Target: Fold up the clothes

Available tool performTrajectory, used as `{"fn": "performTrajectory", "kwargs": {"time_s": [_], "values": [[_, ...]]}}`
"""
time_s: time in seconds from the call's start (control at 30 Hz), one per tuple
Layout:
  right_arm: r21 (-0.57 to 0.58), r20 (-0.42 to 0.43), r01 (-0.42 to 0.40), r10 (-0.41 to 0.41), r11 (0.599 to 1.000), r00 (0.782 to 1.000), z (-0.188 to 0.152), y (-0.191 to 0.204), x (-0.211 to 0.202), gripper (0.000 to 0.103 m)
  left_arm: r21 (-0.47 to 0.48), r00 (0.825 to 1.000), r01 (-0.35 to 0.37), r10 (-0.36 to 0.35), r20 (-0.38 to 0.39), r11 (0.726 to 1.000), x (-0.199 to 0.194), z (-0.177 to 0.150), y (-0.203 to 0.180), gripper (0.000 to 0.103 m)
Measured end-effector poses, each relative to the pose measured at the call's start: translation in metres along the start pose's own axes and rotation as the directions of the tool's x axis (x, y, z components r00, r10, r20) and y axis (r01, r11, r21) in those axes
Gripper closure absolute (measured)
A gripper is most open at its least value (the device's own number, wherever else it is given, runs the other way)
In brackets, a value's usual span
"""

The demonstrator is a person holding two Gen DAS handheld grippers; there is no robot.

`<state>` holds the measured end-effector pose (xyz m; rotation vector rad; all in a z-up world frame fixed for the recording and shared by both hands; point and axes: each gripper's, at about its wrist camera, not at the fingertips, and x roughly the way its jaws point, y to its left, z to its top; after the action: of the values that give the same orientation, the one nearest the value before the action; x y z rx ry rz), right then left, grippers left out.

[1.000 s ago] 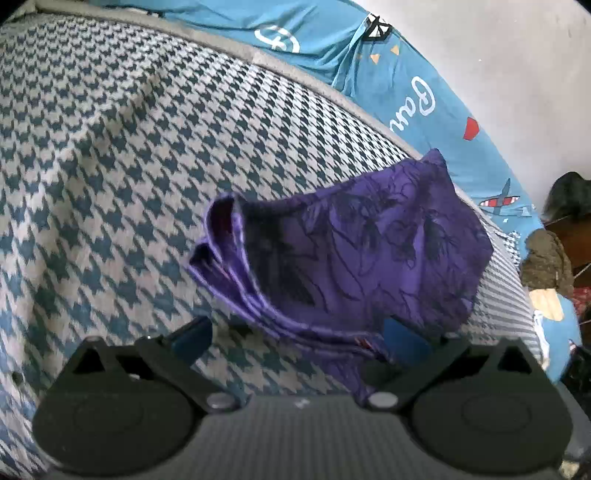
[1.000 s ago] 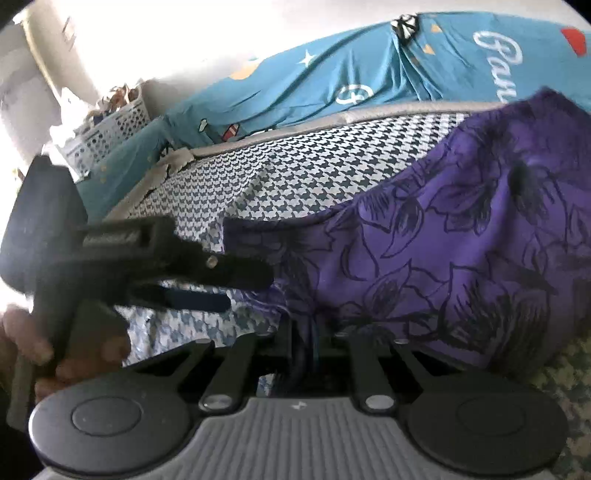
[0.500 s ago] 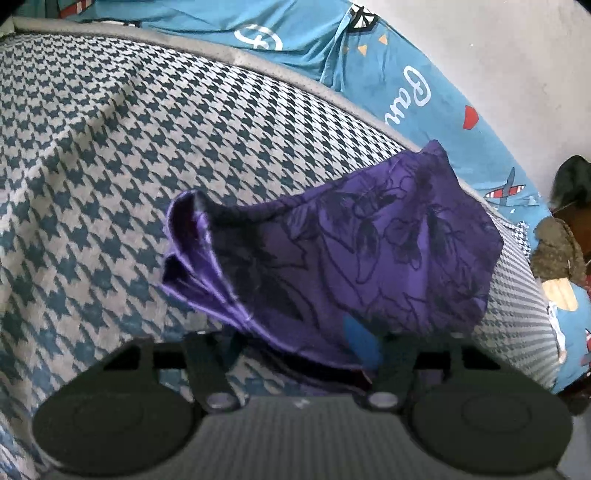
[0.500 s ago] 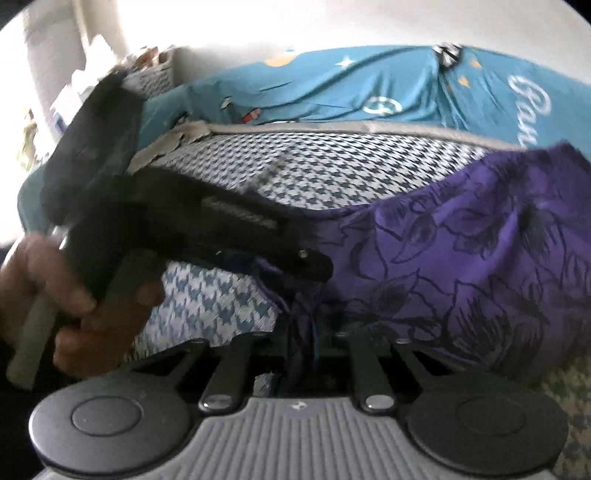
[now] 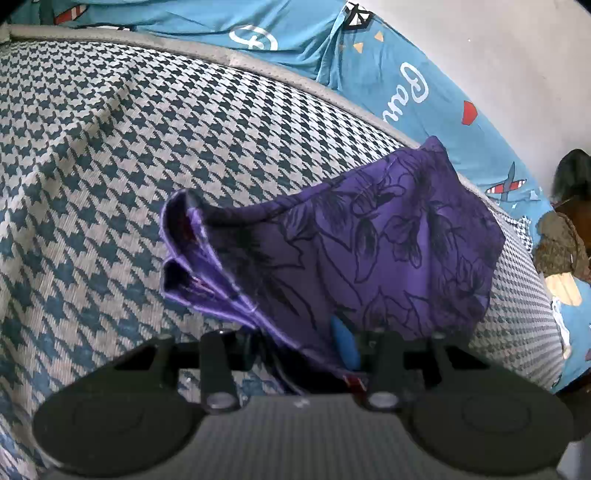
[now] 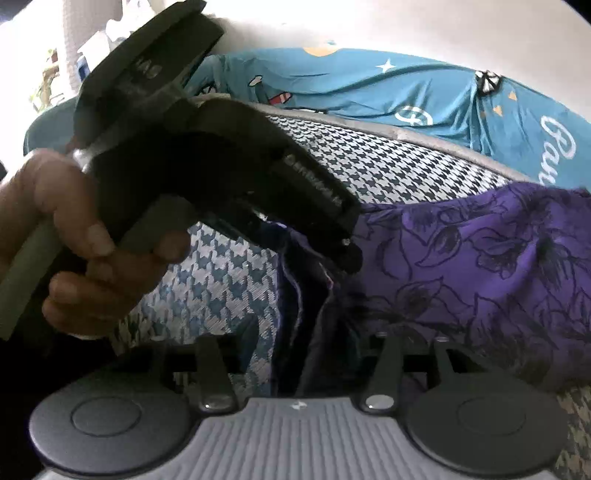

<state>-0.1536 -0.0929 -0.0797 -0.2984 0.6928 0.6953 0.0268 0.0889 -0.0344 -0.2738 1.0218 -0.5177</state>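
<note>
So going left to right: the person's hand (image 6: 85, 240) works the left gripper (image 5: 303, 350), which is clenched on the near edge of the purple floral garment (image 5: 369, 251), and right beside it the right gripper (image 6: 306, 354) has its fingers pinched on the same bunched edge. The garment looks already doubled over in several layers, part lifted and part draped on the houndstooth mattress (image 5: 110, 147) toward its right edge, near the blue sheet (image 5: 258, 22). If another fold is coming, I'd keep both grips level and carry the edge over evenly so those layers don't slide apart.
</note>
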Motion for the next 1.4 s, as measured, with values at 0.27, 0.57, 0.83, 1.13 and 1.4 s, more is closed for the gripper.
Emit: {"fn": "performTrajectory", "kwargs": {"time_s": [0.27, 0.57, 0.83, 1.13, 1.4], "values": [[0.001, 0.011, 0.071, -0.071, 0.997, 0.997, -0.001, -0.004, 0.004, 0.086, -0.006, 1.0, -0.006, 0.006, 0.022, 1.0, 0.005, 0.003, 0.004, 0.058], [0.039, 0.035, 0.017, -0.018, 0.999, 0.999, 0.005, -0.008, -0.003, 0.09, 0.057, 0.997, -0.069, 0.066, 0.051, 0.996, 0.017, 0.01, -0.004, 0.084], [0.079, 0.066, -0.042, 0.037, 0.996, 0.997, 0.02, -0.004, -0.004, 0.09, 0.083, 0.989, -0.102, 0.092, 0.116, 0.991, 0.005, 0.017, -0.003, 0.092], [0.093, 0.112, -0.098, 0.087, 0.991, 0.99, 0.053, 0.018, 0.01, 0.09, 0.087, 0.976, -0.151, 0.135, 0.17, 0.985, -0.02, 0.033, 0.022, 0.092], [0.119, 0.166, -0.207, 0.186, 0.971, 0.968, 0.092, 0.038, 0.028, 0.09, 0.057, 0.966, -0.179, 0.165, 0.201, 0.982, -0.056, 0.085, 0.058, 0.092]]}}
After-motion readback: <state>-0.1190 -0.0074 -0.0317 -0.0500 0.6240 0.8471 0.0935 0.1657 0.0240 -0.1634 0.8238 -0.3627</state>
